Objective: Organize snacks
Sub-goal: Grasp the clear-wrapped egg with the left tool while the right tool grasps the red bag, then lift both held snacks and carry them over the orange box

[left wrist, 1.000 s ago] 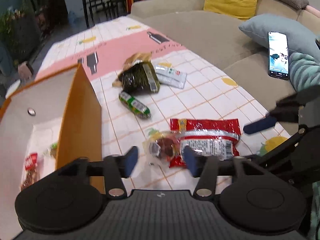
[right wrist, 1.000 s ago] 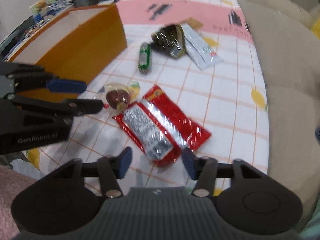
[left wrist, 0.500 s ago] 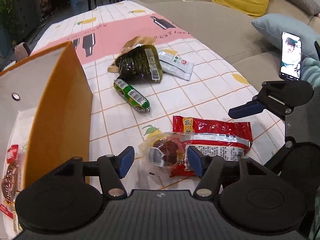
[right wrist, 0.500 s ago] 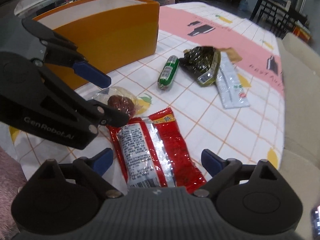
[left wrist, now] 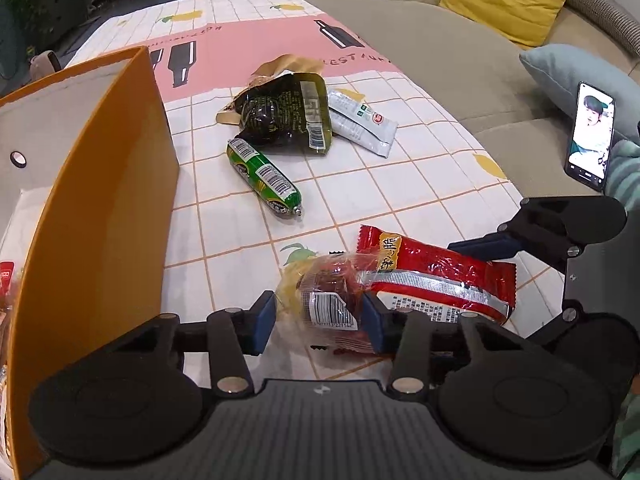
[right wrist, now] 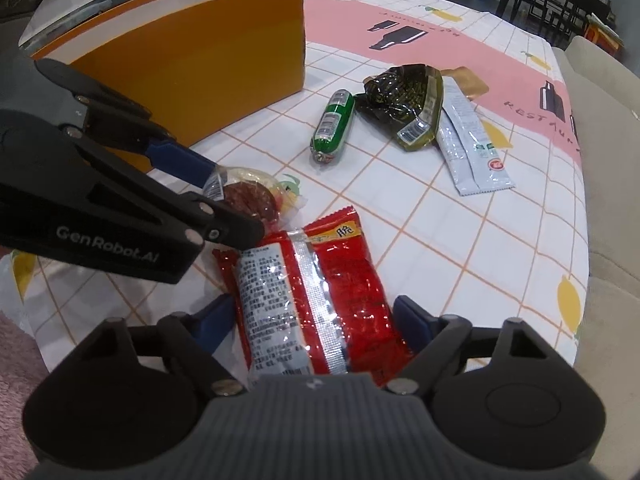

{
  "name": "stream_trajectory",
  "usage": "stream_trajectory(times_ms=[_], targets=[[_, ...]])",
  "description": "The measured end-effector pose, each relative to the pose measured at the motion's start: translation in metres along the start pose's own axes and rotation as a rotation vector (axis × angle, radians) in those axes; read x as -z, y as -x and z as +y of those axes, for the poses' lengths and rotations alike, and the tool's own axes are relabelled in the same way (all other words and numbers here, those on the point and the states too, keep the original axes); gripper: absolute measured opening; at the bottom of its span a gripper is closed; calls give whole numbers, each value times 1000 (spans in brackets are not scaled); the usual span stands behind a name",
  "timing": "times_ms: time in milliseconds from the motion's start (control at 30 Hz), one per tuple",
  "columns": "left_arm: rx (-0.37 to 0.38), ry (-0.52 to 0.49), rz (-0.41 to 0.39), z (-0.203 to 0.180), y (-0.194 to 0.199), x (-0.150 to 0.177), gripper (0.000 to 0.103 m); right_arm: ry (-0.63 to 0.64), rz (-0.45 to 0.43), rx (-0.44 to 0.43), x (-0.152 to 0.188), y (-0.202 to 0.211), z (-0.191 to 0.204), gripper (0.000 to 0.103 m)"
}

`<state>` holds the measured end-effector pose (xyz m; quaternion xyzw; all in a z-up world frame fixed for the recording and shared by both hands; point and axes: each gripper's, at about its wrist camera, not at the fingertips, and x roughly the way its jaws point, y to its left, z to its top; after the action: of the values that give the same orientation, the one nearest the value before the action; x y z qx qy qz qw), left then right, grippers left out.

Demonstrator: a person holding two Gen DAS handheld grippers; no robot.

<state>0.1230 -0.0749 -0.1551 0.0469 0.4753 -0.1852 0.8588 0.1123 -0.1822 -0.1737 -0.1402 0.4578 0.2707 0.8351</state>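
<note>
On the checked tablecloth a clear packet with a dark red-brown snack lies between the fingers of my left gripper. Those jaws are closing; the right pad is at the wrapper and a small gap shows at the left pad. The same clear packet shows in the right wrist view between the left gripper's fingers. A red snack packet lies between the pads of my right gripper, whose jaws are closing beside its edges. The red packet overlaps the clear one.
An open orange box stands left with some snacks inside. Farther out lie a green sausage, a dark green packet and a white sachet. A beige sofa with a lit phone borders the table's right edge.
Both grippers have come down toward the table. The left jaws narrowed around the clear packet. The right jaws spread wider and now straddle the red packet.
</note>
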Motion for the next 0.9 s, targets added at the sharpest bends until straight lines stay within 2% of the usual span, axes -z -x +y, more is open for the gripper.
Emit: stream_trajectory(times_ms=[67,333,500,733,900], targets=[[-11,4,-12,0,3,0,50,-8,-2,4,-1,2,-1,72],[-25,46,-71,1,25,-6,49,-84,18,49,-1,7,-6,70],[-41,82,-107,3,47,-10,49,-196,18,89,-4,17,-14,70],[-63,98,-142,5,85,-25,49,-281,-77,115,-19,50,-7,70],[-88,103,-178,13,115,-35,49,-367,-118,93,-37,71,1,70]])
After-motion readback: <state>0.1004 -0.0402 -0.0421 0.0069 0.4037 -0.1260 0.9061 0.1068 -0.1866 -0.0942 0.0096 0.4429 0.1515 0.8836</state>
